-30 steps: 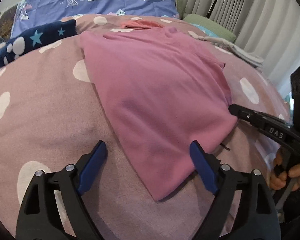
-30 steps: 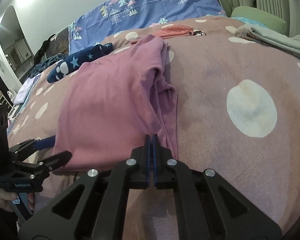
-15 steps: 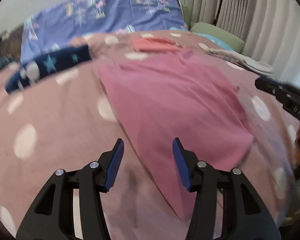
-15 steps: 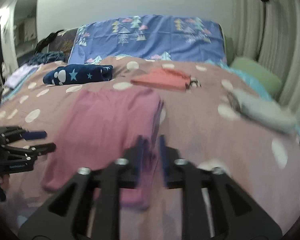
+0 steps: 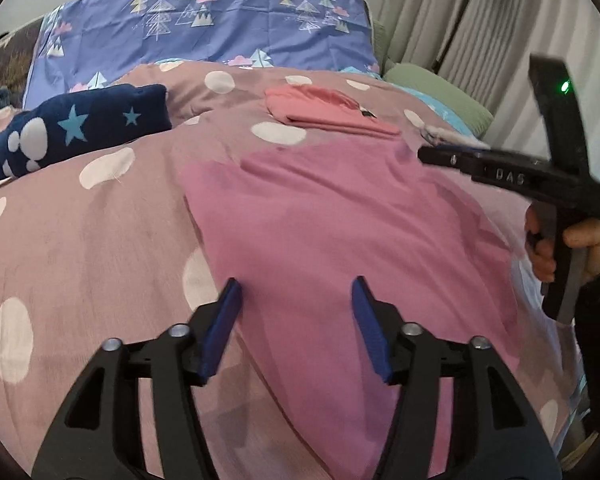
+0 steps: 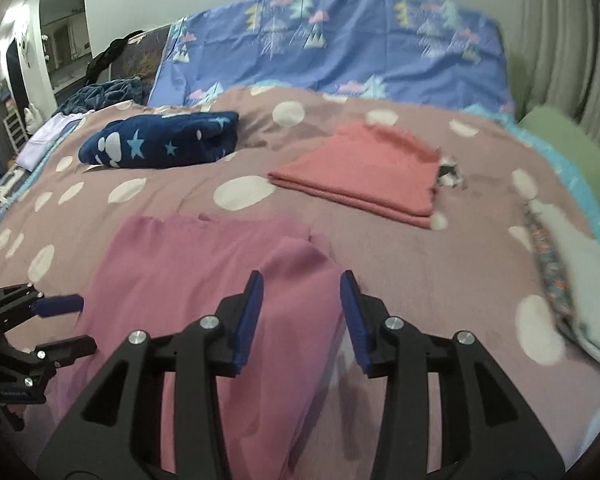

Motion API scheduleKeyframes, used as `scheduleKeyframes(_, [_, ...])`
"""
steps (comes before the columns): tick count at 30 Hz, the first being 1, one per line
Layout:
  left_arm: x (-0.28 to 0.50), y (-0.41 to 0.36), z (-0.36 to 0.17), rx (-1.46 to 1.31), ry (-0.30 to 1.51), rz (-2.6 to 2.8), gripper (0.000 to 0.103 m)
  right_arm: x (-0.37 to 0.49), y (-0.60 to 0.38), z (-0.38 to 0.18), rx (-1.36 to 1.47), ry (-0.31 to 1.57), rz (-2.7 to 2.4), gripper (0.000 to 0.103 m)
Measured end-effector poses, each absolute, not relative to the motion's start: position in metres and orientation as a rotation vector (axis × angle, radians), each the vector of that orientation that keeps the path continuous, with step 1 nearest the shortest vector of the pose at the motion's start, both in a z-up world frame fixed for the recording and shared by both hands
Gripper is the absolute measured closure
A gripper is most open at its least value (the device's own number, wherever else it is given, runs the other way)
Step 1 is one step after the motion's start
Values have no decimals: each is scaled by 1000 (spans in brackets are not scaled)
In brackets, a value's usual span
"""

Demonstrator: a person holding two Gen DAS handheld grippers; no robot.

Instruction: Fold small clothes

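Blue-padded fingers of the left gripper stand apart and are opening, nothing clamped between them, as they hover over the near left part of a folded pink garment lying flat on the bed. The right gripper likewise has its fingers parted and opening, empty, above the garment's near right edge. A hand grips the right tool's handle, seen at the far right of the left fingers. Beyond both pairs of fingers, on the polka-dot bedspread, sit a folded coral garment and, to its left, a folded navy garment with stars. Pale grey clothing lies blurred to the right of the right fingers. A blue tree-print pillow stands at the bedhead; no containers appear.
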State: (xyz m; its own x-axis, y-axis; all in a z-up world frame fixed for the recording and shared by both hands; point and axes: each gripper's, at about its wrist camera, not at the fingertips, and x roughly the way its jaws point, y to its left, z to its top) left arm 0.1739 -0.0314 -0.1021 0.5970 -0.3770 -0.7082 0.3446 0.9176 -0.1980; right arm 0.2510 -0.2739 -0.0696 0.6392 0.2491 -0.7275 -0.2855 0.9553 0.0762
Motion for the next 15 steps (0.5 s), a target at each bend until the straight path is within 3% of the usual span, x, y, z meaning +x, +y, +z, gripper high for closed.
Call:
scheduleKeyframes(5, [211, -21, -113, -78, 881, -388, 42, 270, -265, -80, -38, 882, 341, 60])
scheduleKeyframes(6, [217, -20, -115, -99, 892, -394, 42, 268, -260, -82, -60, 877, 340, 68])
scheduleKeyframes(7, [225, -18, -119, -134, 906, -408, 42, 267, -257, -82, -83, 872, 323, 100])
scheduleKeyframes(9, [235, -17, -122, -168, 902, -411, 43, 263, -257, -79, -83, 853, 287, 100])
scheduleKeyframes(11, [236, -18, -118, -159, 872, -400, 58, 258, -263, -74, -78, 808, 255, 101])
scheduleKeyframes(15, [231, -21, -114, -62, 822, -324, 60, 275, -281, -98, -67, 873, 240, 102])
